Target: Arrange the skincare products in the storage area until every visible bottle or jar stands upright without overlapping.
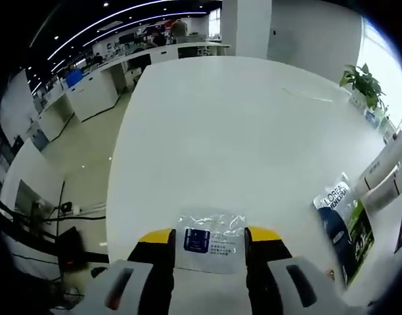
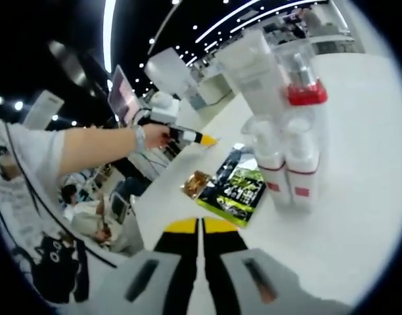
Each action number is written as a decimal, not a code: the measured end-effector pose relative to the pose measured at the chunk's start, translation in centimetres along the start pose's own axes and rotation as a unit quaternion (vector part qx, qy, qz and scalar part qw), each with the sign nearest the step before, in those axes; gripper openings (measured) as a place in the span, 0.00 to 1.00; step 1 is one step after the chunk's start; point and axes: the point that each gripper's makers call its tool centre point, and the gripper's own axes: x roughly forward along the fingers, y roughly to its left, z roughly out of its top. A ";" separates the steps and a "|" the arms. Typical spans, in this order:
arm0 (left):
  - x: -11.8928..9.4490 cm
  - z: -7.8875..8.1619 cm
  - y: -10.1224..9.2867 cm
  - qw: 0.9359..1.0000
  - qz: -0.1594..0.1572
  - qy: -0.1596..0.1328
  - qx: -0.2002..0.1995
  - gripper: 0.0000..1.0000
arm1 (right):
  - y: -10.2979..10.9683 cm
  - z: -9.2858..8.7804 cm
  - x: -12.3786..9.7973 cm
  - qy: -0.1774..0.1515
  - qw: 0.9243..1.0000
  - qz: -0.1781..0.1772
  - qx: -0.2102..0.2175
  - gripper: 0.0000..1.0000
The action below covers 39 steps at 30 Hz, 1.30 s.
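Two pairs of tongs work a white counter [image 1: 253, 131] where skincare products wait to be set in order. The left tongs [image 1: 209, 239] hold a clear sachet [image 1: 211, 241] with a dark blue label pinched between their yellow-tipped jaws, just above the counter's near edge. The right tongs [image 2: 201, 226] have their jaws pressed together on nothing, aimed at a cluster of upright containers: two white pump bottles [image 2: 286, 167] with red bands standing side by side and touching, a tall white tube [image 2: 253, 72] behind them, and a clear bottle with a red collar [image 2: 305, 82] beside the tube. Just beside the pump bottles, on the side toward the person's outstretched arm [image 2: 99, 147], a dark green and black packet [image 2: 237, 190] lies flat, with a small gold-brown sachet [image 2: 196, 184] at its far corner. That packet also appears in the left gripper view [image 1: 342, 220], with white tubes [image 1: 385, 170] beyond it. The risk, as it looks from here, lies in how tightly the cluster is packed: a careless sweep by the right tongs could topple one pump bottle into its neighbour. The limp sachet may also slip from the left tongs or land overlapping the flat packet, and neither flat item seems likely to stand on its own.
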 end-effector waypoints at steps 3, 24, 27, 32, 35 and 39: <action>-0.1 -0.1 0.0 1.000 0.008 0.005 -0.009 0.43 | -0.1 0.0 0.1 0.000 1.000 0.001 0.003 0.01; -4.3 2.0 0.5 0.996 0.042 -0.068 -0.034 0.42 | 0.8 1.0 1.1 -0.018 1.000 0.024 0.007 0.01; -5.1 2.2 0.5 0.995 0.047 -0.080 -0.036 0.42 | 0.8 1.1 1.2 -0.018 1.000 0.025 0.002 0.01; -6.9 2.4 -0.1 0.992 0.069 -0.109 -0.010 0.42 | 1.0 1.6 1.3 -0.027 0.999 0.028 -0.004 0.02; -8.1 2.6 -1.0 0.989 0.059 -0.132 -0.014 0.42 | 1.1 1.8 1.4 -0.030 0.999 0.028 -0.013 0.02; -10.0 2.6 -2.0 0.986 0.053 -0.157 -0.015 0.42 | 1.2 1.8 1.5 -0.030 0.999 0.034 -0.017 0.03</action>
